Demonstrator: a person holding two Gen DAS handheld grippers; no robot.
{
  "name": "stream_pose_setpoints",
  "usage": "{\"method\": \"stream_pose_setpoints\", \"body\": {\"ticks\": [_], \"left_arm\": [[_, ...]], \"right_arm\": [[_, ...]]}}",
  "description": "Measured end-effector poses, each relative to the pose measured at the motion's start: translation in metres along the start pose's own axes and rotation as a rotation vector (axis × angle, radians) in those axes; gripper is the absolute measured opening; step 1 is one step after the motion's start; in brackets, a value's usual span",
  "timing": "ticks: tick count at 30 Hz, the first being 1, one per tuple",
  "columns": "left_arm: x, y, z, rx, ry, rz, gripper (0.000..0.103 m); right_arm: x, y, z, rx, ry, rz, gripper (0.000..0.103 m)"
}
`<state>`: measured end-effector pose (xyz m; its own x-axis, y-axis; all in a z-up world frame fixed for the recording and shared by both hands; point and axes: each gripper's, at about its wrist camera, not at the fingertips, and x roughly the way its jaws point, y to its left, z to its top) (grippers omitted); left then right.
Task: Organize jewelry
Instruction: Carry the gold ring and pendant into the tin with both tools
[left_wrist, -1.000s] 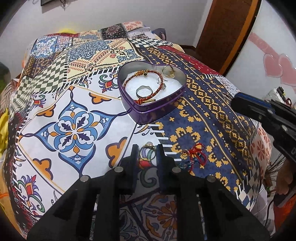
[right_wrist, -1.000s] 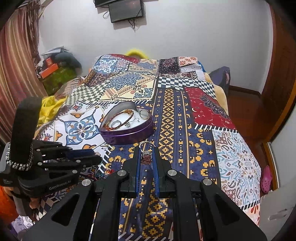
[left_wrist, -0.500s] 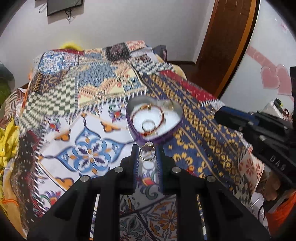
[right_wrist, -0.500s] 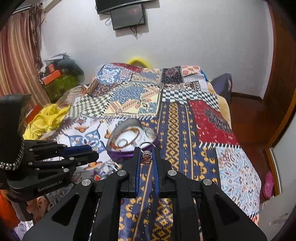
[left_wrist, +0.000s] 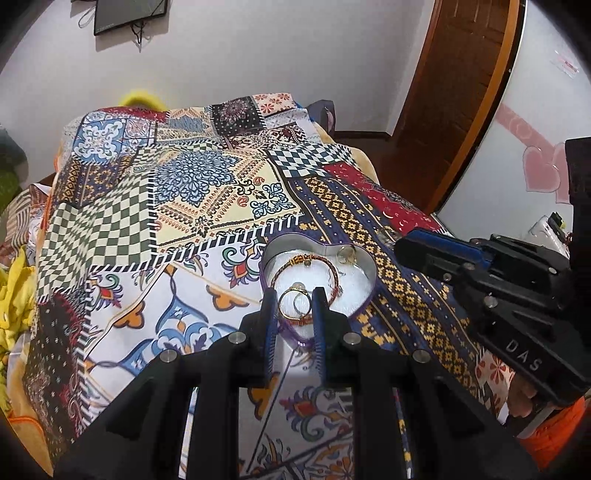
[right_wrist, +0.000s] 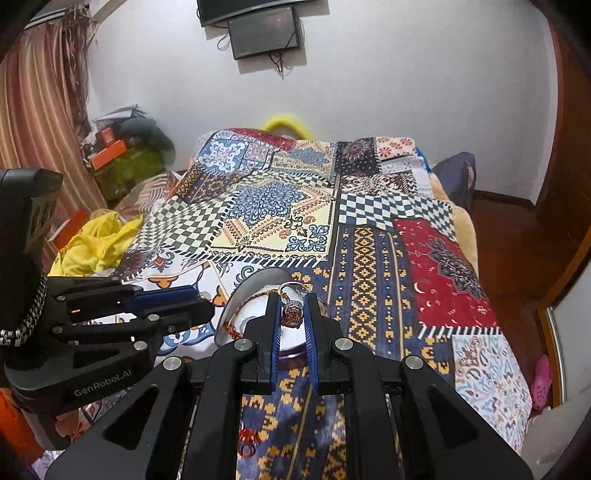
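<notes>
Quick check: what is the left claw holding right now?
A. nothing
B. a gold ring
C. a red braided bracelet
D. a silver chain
B: the left claw pinches a gold ring between its pads, over the near edge of the purple heart-shaped tin where the red bracelet already lies.

Both rings (left_wrist: 293, 306) — now over tin (left_wrist: 364, 266)

A purple heart-shaped metal tin (left_wrist: 364, 295) with a white lining sits open on the patchwork bedspread; inside lie a red-and-gold braided bangle (left_wrist: 330, 267) curving round the middle and a small gold ring (left_wrist: 347, 254) at the far right; a thin gold hoop ring (left_wrist: 293, 304) hangs upright above its near edge; a silver ring with a dark red stone (right_wrist: 291, 315) hangs above the tin too.
</notes>
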<state>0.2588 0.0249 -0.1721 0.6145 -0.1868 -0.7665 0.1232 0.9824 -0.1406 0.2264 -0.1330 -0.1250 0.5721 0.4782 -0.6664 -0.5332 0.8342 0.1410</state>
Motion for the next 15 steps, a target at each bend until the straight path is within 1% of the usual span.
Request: {"method": "stream_pose_setpoints", "body": {"ticks": [4,8,15], "left_arm": [[0.015,0.004,0.007,-0.014,0.026,-0.019,0.017],[0.027,0.009,0.013,-0.027,0.048,-0.021,0.017],[0.039,0.005,0.017,-0.008,0.066,-0.019,0.017]], "right_arm": [[0.012,-0.002,0.000,-0.006,0.034,-0.002,0.011],[0.024,-0.006,-0.002,-0.008,0.070,-0.011,0.011],[0.033,-0.009,-0.005,-0.018,0.100,-0.012,0.011]]}}
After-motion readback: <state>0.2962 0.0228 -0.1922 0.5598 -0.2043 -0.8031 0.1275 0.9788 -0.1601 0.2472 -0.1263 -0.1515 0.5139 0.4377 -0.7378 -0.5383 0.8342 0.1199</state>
